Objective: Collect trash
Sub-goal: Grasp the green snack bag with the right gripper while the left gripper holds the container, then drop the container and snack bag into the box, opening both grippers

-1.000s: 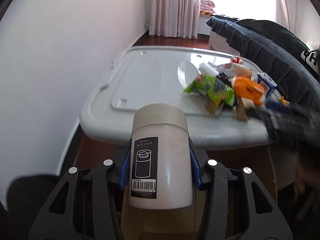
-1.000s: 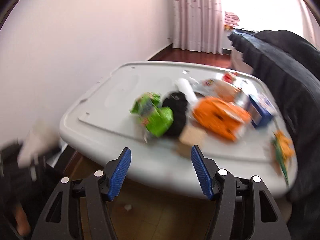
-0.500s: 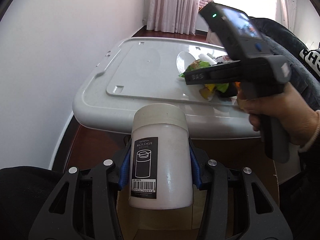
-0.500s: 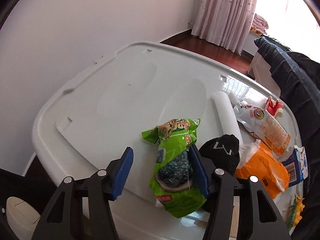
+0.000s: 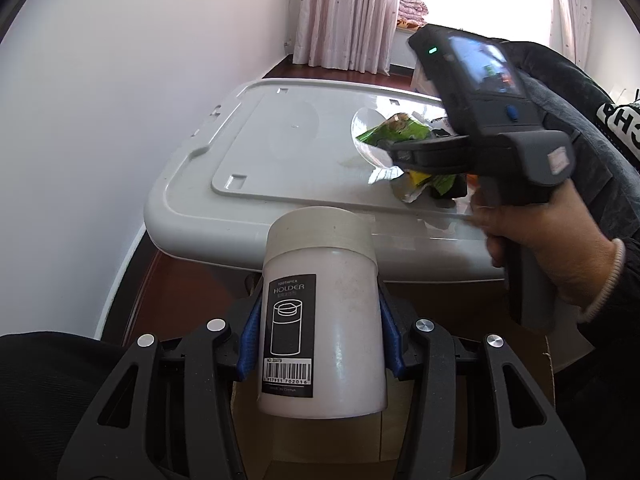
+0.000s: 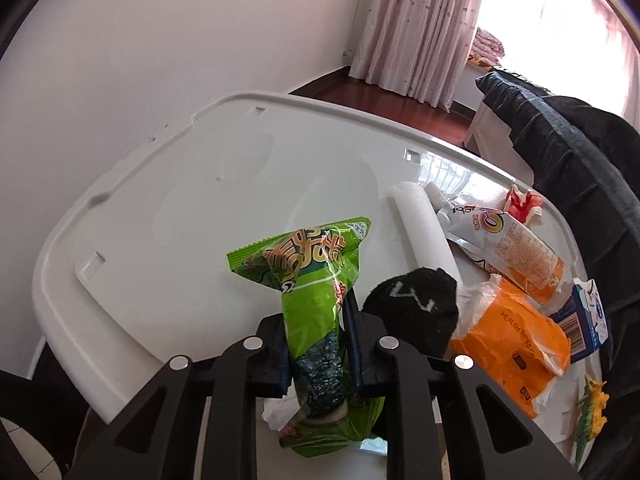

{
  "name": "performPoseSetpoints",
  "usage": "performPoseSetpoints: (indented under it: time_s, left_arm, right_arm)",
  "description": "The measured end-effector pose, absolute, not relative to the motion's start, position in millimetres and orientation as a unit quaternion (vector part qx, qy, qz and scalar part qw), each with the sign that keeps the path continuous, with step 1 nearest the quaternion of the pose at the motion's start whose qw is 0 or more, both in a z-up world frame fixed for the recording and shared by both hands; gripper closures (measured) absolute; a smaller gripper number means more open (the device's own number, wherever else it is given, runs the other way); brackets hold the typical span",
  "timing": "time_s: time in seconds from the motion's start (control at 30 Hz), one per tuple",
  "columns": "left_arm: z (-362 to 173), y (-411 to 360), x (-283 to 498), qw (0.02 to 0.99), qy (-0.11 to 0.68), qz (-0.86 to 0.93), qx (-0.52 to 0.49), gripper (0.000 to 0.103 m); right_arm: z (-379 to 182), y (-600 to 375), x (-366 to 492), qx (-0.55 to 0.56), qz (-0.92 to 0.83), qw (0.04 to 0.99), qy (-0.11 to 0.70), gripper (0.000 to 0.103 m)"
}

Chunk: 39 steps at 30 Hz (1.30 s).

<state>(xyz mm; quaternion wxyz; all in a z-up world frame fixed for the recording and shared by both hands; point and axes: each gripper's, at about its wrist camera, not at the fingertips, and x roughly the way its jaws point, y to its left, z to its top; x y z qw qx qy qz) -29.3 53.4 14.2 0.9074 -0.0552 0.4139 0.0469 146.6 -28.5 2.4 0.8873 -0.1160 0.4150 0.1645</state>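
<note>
Right gripper closed in since half second ago, now pinching green wrapper mid-length, crinkly foil sticking up over grey lid. Left gripper clamps smooth white cylindrical holder, upright between blue pads, near lid's edge.

A home living room: pink curtains, a dark sofa, wooden floor and a litter-strewn white table.

We count one green snack wrapper, one black sock and one white roll. One orange bag, one drink pouch, one blue carton. One white toothpick holder.
</note>
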Motion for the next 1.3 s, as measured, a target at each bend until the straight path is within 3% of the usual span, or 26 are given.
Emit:
performPoseSetpoints:
  time_s: [0.23,0.5,0.73,0.97,1.3]
  left_arm:
    - [17,49,-34,0.91,0.408,0.05,-0.048,0.056]
    - [20,32,-45,0.913,0.404,0.053,-0.022,0.056]
    - [10,11,-55,0.904,0.427,0.025,-0.011,0.057]
    - [-10,-1,-49,0.893,0.45,0.021,0.003,0.056]
    - [-22,-5,-45,0.883,0.469,0.014,0.01,0.056]
  right_arm:
    - [46,-73,89,-0.046,0.18,0.897,0.401,0.082]
    - [55,-147,-10,0.005,0.131,0.909,0.396,0.081]
    - [15,-180,-63,0.039,0.089,0.902,0.42,0.081]
    - [-29,-187,-57,0.049,0.072,0.879,0.469,0.081]
    - [-41,-193,-56,0.061,0.069,0.871,0.482,0.081]
